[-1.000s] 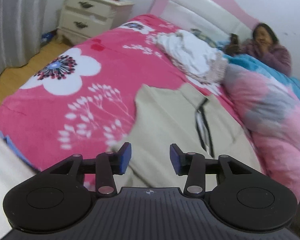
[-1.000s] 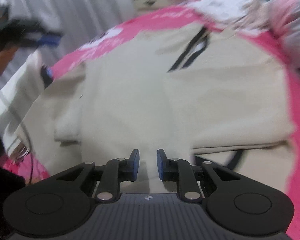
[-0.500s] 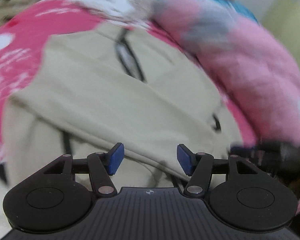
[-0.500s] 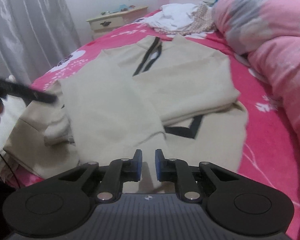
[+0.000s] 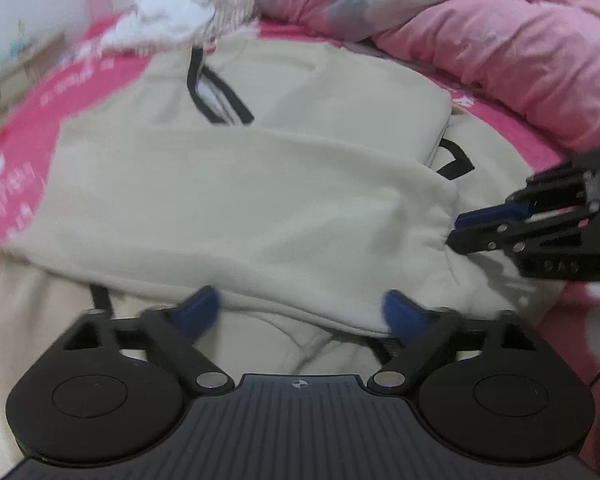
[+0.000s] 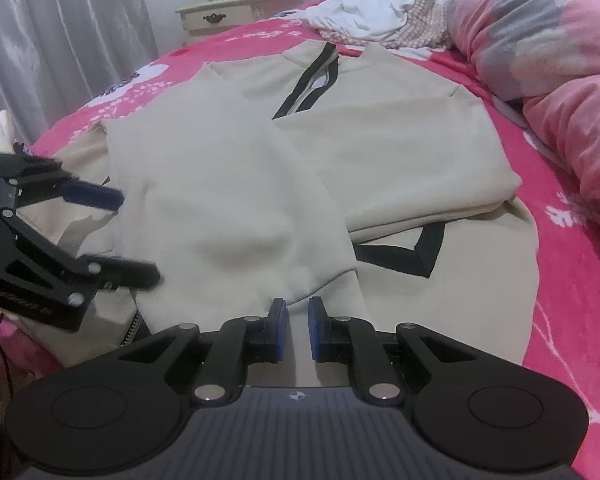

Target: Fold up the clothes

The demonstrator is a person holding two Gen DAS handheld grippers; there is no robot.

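The beige jacket (image 6: pixel 380 152) lies spread across the pink floral bed (image 6: pixel 560 320), mid-frame, one sleeve folded over its front. At lower centre the right tool (image 6: pixel 298 330) is clenched on the sleeve's edge. At left, the left tool (image 6: pixel 120 236) is opening wide, nothing pinched between its fingers.

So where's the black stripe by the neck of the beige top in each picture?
Left wrist view: black neck stripe sits upper left of middle, on the beige top.
Right wrist view: stripe sits upper middle.
Shared landmark: the white clothes pile just beyond it.
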